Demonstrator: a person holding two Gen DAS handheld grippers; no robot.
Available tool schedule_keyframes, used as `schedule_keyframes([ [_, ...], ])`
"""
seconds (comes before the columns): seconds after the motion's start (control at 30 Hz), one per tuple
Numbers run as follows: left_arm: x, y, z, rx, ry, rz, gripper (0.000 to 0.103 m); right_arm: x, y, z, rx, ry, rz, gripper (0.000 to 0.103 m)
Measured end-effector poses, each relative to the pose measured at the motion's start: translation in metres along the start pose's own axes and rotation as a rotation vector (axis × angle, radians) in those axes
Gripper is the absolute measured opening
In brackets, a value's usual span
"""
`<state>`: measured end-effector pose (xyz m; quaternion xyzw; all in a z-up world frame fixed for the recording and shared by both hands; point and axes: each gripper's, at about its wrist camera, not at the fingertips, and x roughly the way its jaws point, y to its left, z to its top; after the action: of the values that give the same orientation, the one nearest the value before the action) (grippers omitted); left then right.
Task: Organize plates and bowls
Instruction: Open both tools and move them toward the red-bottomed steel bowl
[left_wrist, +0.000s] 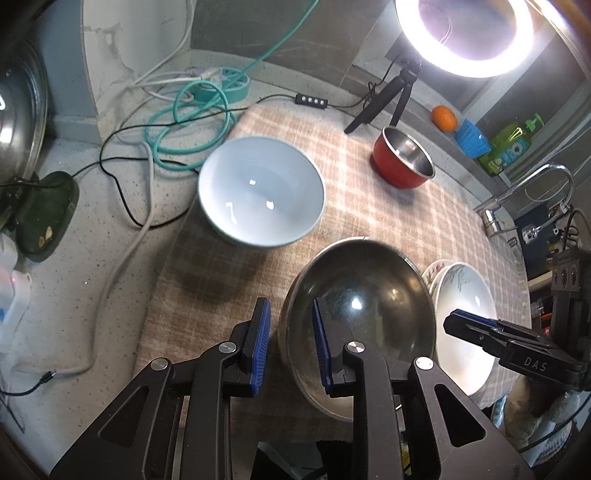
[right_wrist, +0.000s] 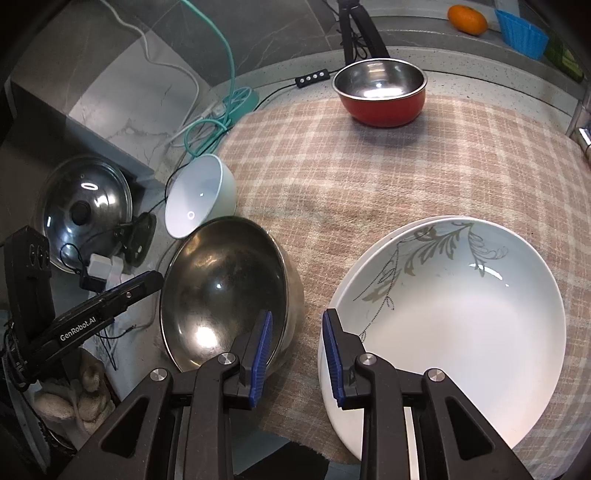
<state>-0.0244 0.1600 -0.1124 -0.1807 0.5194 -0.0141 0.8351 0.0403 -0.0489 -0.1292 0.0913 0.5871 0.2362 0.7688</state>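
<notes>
While both sets of fingers stand open and empty, I note my left gripper (left_wrist: 290, 343) straddling the near-left rim of the steel bowl (left_wrist: 369, 302), apparently for lifting; my right gripper (right_wrist: 297, 352) waits between it and the stacked white plates (right_wrist: 461, 317).

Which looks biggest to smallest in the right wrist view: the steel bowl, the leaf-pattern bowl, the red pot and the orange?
As they look in that view:
1. leaf-pattern bowl
2. steel bowl
3. red pot
4. orange

The two bowls sit nearest the camera and the pot and orange farthest, so true sizes may differ.
</notes>
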Motion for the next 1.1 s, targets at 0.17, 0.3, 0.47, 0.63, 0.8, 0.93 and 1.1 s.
schedule_keyframes([
  [0.17,-0.007,-0.010,0.010,0.009,-0.027,-0.023,0.022,-0.014,-0.007,0.004,0.016,-0.037,0.006,0.025],
  [0.3,-0.010,-0.025,0.019,0.033,-0.040,-0.039,0.022,-0.026,-0.012,0.010,0.021,-0.066,0.002,0.025],
  [0.47,-0.011,-0.042,0.032,0.060,-0.042,-0.068,0.022,-0.044,-0.021,0.024,0.032,-0.100,0.013,0.025],
  [0.63,-0.013,-0.066,0.055,0.097,-0.062,-0.097,0.022,-0.068,-0.033,0.049,0.038,-0.162,0.010,0.025],
  [0.8,-0.006,-0.093,0.083,0.134,-0.079,-0.120,0.022,-0.087,-0.047,0.078,0.055,-0.214,0.013,0.025],
  [0.93,0.010,-0.108,0.108,0.145,-0.062,-0.135,0.022,-0.095,-0.058,0.101,0.057,-0.242,0.005,0.026],
  [1.1,0.039,-0.121,0.136,0.151,-0.037,-0.112,0.022,-0.089,-0.080,0.126,0.099,-0.249,0.003,0.026],
])
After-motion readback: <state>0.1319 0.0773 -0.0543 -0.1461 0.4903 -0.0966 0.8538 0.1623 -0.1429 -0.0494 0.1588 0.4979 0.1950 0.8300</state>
